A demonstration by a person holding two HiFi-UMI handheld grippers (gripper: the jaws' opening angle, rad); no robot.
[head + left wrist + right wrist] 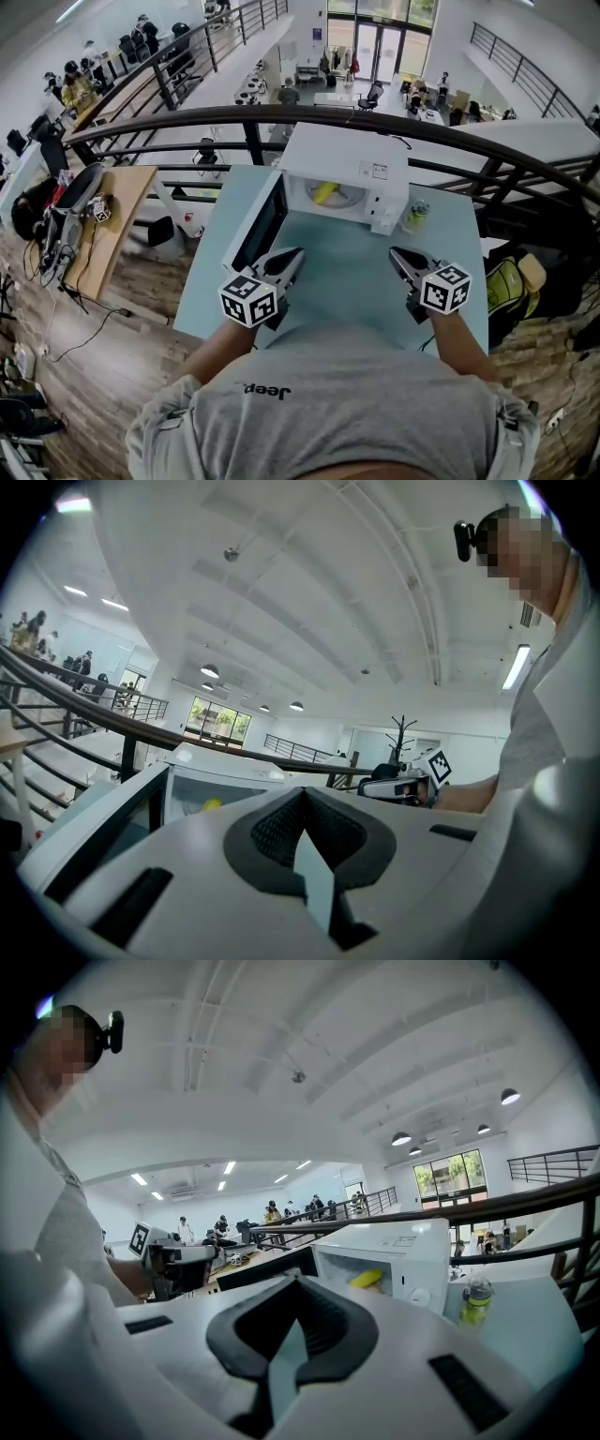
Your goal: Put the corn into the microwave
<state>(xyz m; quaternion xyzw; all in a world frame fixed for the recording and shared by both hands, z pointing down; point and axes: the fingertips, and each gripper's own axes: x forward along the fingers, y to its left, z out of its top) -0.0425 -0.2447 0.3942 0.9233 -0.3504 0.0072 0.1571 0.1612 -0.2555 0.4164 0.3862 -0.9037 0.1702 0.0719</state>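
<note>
The white microwave stands at the far side of the pale blue table, its door swung wide open to the left. A yellow corn cob lies inside on the turntable; it also shows in the left gripper view as the corn and in the right gripper view as the corn. My left gripper and right gripper hover side by side over the near part of the table, well short of the microwave. Both are shut with nothing between their jaws.
A small bottle with a yellow-green label stands on the table just right of the microwave, seen too as the bottle. A dark curved railing runs behind the table. A wooden desk with gear sits to the left.
</note>
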